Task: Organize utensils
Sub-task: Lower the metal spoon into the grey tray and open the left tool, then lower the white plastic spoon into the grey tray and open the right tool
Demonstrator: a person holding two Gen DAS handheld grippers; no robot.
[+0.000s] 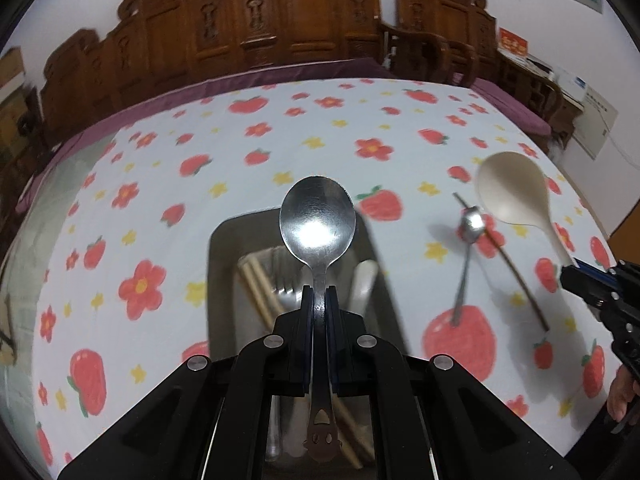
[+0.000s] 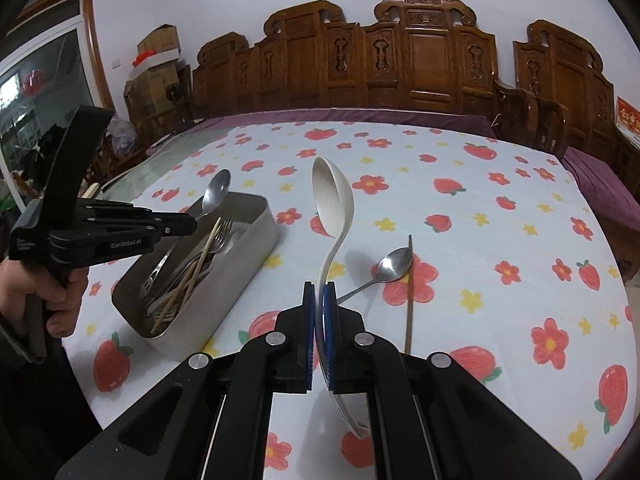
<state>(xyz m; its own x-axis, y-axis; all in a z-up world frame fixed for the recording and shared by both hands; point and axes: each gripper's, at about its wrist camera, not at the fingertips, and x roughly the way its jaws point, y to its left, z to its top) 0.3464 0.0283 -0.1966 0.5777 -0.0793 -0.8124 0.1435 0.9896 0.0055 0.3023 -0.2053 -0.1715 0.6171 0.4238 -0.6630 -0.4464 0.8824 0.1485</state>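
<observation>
My left gripper (image 1: 319, 294) is shut on the neck of a steel spoon (image 1: 317, 216), held above the metal tray (image 1: 224, 236) that holds chopsticks, forks and other utensils. In the right wrist view the left gripper (image 2: 192, 226) hovers over the tray (image 2: 256, 256) with the steel spoon (image 2: 216, 192) sticking out past it. My right gripper (image 2: 319, 292) is shut on the handle of a white plastic ladle spoon (image 2: 332, 200), lifted off the table. In the left wrist view the white ladle spoon (image 1: 512, 190) and the right gripper (image 1: 576, 276) appear at the right.
A small steel spoon (image 2: 394, 266) and a single dark chopstick (image 2: 409, 300) lie on the strawberry-print tablecloth (image 2: 480, 208) right of the tray. Carved wooden chairs (image 2: 400, 60) line the far edge. A person's hand (image 2: 60, 292) grips the left tool.
</observation>
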